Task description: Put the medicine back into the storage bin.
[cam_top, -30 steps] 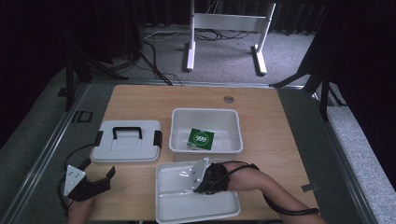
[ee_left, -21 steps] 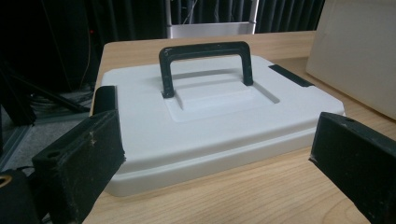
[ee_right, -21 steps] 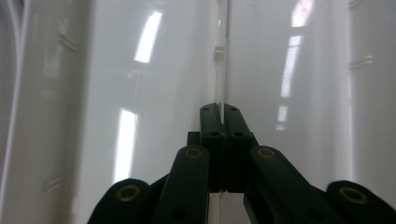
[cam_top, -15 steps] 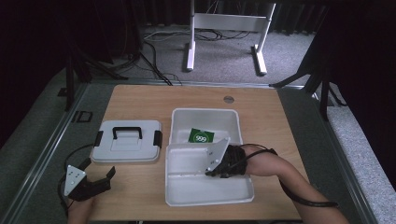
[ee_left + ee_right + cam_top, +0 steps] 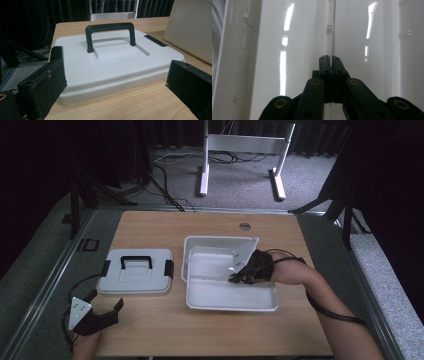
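The left gripper (image 5: 106, 311) rests on the table (image 5: 150, 330) with jaws spread and nothing between them; one lidded box (image 5: 115, 67) with one black handle (image 5: 110, 33) sits just ahead. The right gripper (image 5: 235, 279) pinches the divider wall of one white tray (image 5: 230, 295), tilted over one white bin (image 5: 210, 242) beyond it.

a shallow white rectangular plastic tray (image 5: 230, 292) is seen on the right half of the wooden table, tilted: its near edge rests low toward the table's front, while its far end is raised and leans over a deeper white rectangular plastic bin (image 5: 200, 242), partly covering it. a thin white partition wall (image 5: 244, 256) stands upright inside the tray and is pinched at its edge. in the right gripper view the same partition (image 5: 331, 32) is shown edge-on, with glossy white tray surfaces on both sides.
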`<state>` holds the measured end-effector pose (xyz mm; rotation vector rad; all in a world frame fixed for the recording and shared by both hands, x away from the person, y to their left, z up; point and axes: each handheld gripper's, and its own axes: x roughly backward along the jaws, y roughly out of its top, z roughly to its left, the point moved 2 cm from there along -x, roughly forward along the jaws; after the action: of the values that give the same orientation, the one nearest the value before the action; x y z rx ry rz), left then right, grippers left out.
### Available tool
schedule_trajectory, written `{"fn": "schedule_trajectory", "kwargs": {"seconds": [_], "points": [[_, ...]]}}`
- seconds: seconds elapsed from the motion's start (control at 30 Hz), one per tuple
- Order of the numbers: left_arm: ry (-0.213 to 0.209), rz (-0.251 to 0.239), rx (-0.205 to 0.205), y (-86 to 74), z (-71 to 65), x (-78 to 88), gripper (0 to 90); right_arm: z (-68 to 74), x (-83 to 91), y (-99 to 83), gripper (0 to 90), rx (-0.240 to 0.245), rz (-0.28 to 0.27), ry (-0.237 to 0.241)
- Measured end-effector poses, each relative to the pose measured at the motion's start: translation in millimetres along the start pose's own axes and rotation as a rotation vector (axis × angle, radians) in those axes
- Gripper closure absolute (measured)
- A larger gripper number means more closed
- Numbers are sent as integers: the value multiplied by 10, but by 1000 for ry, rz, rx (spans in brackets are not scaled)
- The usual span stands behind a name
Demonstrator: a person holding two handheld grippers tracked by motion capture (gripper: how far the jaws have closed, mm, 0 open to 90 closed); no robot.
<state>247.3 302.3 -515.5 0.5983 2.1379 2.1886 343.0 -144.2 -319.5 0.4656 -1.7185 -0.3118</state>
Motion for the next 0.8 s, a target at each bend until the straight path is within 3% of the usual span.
{"fn": "schedule_trajectory", "kwargs": {"seconds": [0.23,0.43,0.63,0.8], "points": [[-5,-2,6,0,4,3,23,-341,-20,-114,889,-27,20,-15],[-5,-3,9,0,4,1,23,-502,-81,-148,889,-42,25,-11],[-1,-6,1,0,-5,2,24,-756,-246,-189,889,-63,46,-11],[0,-5,-1,0,-8,0,23,-850,-403,-157,889,-55,72,11]]}}
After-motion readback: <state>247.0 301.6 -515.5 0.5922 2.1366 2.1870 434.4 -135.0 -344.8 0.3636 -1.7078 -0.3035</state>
